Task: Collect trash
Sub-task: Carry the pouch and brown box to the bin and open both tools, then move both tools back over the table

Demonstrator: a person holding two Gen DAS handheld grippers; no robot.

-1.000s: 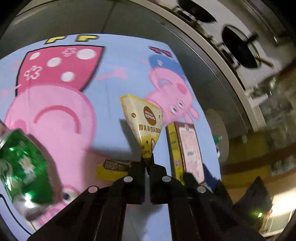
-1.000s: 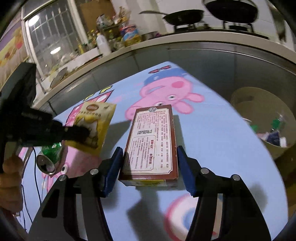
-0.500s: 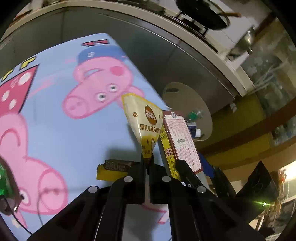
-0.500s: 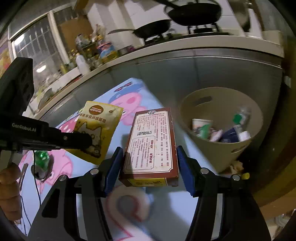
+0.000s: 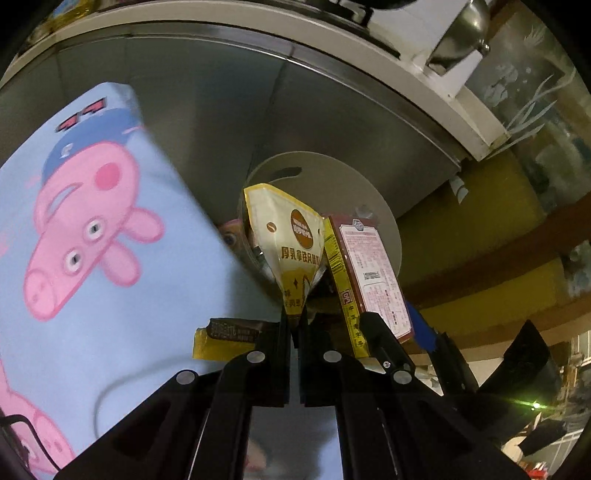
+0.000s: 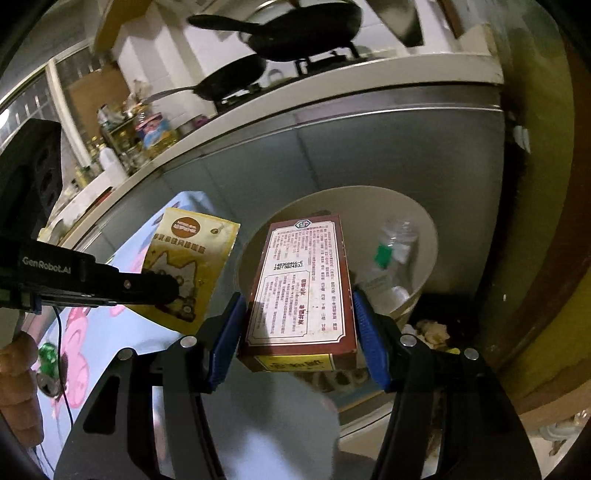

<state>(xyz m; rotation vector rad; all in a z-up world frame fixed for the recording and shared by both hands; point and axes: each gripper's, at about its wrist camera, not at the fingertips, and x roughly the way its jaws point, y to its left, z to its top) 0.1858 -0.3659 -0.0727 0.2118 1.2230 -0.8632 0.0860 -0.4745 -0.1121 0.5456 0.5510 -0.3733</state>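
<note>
My left gripper (image 5: 293, 317) is shut on the bottom corner of a yellow snack pouch (image 5: 286, 247), which stands up in front of the beige trash bin (image 5: 373, 199). The same pouch (image 6: 184, 266) shows in the right wrist view with the left gripper (image 6: 166, 291) clamped on it, left of the bin. My right gripper (image 6: 299, 321) is shut on a brown-edged carton (image 6: 303, 284) with a white printed label, its blue pads pressing both long sides. The carton (image 5: 369, 273) hangs over the rim of the bin (image 6: 421, 225), which holds a plastic bottle (image 6: 391, 247) and other waste.
A light blue cartoon-pig cloth (image 5: 92, 240) covers the table at left; a green can (image 6: 48, 363) lies on it far left. A steel cabinet front (image 6: 369, 155) rises behind the bin, with pans (image 6: 295, 26) on the stove above. Scraps (image 6: 432, 330) lie on the floor beside the bin.
Both grippers have swung right from over the table toward the bin, each carrying its item. The bin now fills the middle of both views; the green can has slid far left.
</note>
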